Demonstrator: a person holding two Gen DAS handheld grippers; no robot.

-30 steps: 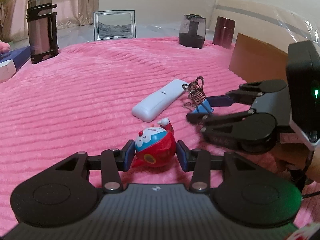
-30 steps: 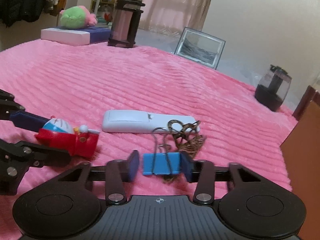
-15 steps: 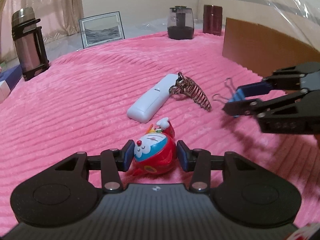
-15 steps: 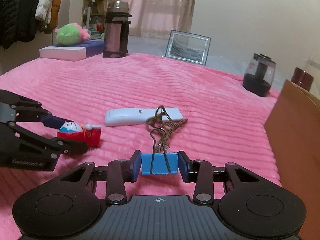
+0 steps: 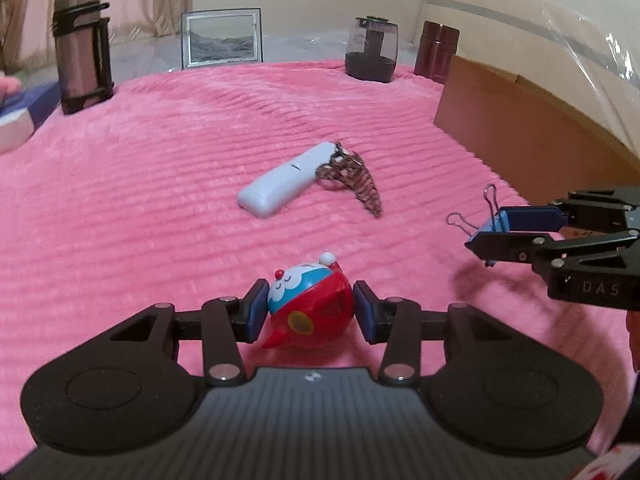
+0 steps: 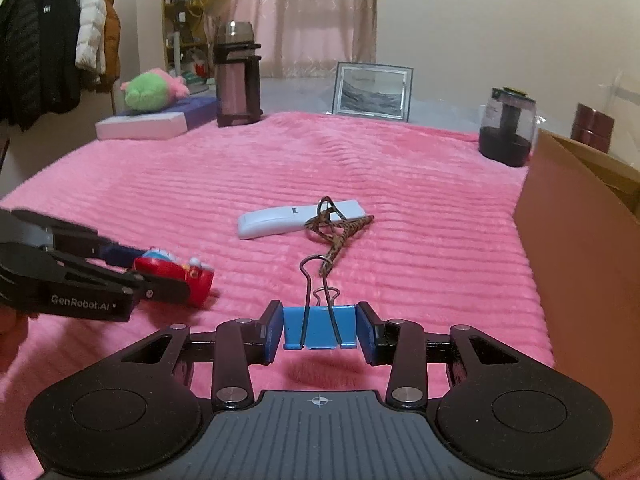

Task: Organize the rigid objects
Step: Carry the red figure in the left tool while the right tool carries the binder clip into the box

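Observation:
A red and blue cartoon cat toy point(image 5: 310, 306) sits between the pads of my left gripper point(image 5: 308, 312), which is shut on it just above the pink blanket point(image 5: 160, 184). The same toy point(image 6: 172, 270) shows at the left in the right wrist view. My right gripper point(image 6: 319, 330) is shut on a blue binder clip point(image 6: 319, 326) and holds it above the blanket; from the left wrist view the clip point(image 5: 492, 226) hangs at the right. A white remote point(image 5: 286, 180) and a brown hair claw point(image 5: 352, 178) lie together mid-blanket.
A cardboard box point(image 6: 584, 248) stands along the right edge. At the back are a tall flask point(image 6: 236, 80), a framed picture point(image 6: 372, 90), a dark jar point(image 6: 508, 128) and a maroon canister point(image 5: 436, 50). A plush toy point(image 6: 154, 90) lies on flat boxes at the far left.
My right gripper has lifted the blue clip away from the hair claw and carried it right, toward the cardboard box. The left gripper has risen a little with the toy.

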